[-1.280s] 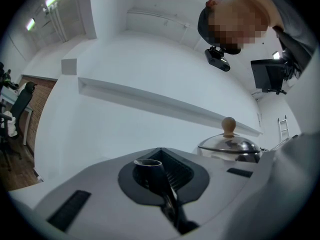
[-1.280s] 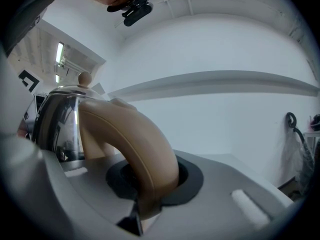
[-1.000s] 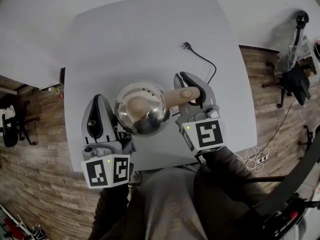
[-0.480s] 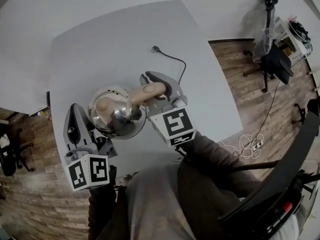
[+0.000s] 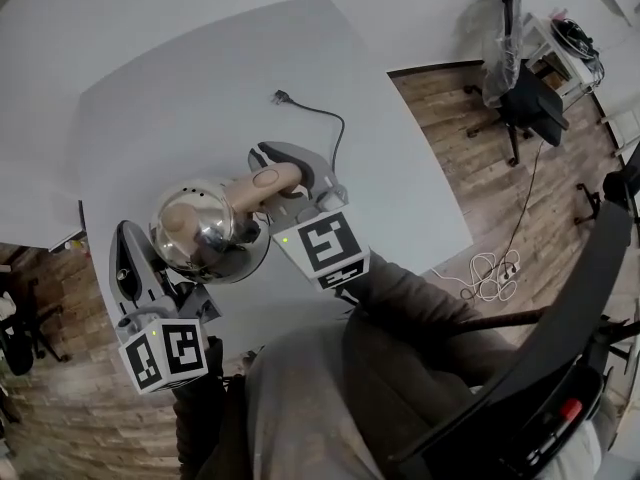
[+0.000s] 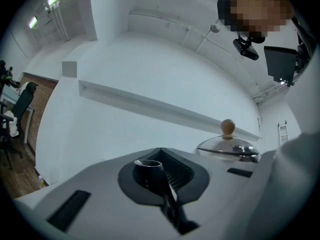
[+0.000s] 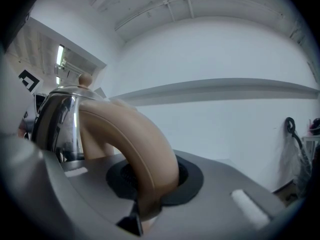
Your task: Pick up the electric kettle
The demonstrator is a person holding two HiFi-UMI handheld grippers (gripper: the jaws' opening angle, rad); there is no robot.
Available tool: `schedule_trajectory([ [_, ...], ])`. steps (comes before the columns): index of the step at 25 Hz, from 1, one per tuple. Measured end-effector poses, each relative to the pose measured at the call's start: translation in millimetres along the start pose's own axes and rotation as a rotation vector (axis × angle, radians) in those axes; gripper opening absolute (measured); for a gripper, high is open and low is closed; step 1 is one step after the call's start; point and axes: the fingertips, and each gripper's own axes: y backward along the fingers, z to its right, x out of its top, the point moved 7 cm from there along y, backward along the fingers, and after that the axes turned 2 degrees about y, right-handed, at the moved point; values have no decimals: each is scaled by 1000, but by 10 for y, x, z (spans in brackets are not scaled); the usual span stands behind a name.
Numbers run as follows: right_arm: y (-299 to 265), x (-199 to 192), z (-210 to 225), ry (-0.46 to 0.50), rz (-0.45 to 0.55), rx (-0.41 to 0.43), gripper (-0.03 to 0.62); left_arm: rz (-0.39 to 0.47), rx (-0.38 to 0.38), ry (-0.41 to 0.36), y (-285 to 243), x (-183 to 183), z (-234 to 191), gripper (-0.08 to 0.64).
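A chrome domed electric kettle [image 5: 205, 233] with a beige knob and a curved beige handle [image 5: 262, 181] is over the front of the white table [image 5: 220, 68]. My right gripper [image 5: 270, 171] is shut on that handle; in the right gripper view the handle [image 7: 135, 144] arches out from between the jaws of the gripper [image 7: 145, 189], with the chrome body [image 7: 57, 121] to the left. My left gripper [image 5: 128, 260] sits just left of the kettle, shut and holding nothing. From the left gripper [image 6: 161, 176] the kettle lid and knob [image 6: 228, 143] show at the right. Whether the kettle rests on the table is unclear.
A black power cord with its plug [image 5: 283, 97] lies on the table behind the kettle and runs toward my right gripper. The table's right edge drops to a wooden floor with an office chair [image 5: 520, 98] and loose cables [image 5: 490, 268].
The whole scene has slid left in the head view as the head turned. Both grippers and the kettle keep their places relative to the table.
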Motion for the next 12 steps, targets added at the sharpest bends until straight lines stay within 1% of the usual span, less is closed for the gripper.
schedule_trajectory([
  [12, 9, 13, 12, 5, 5, -13, 40, 7, -5, -2, -1, -7, 6, -3],
])
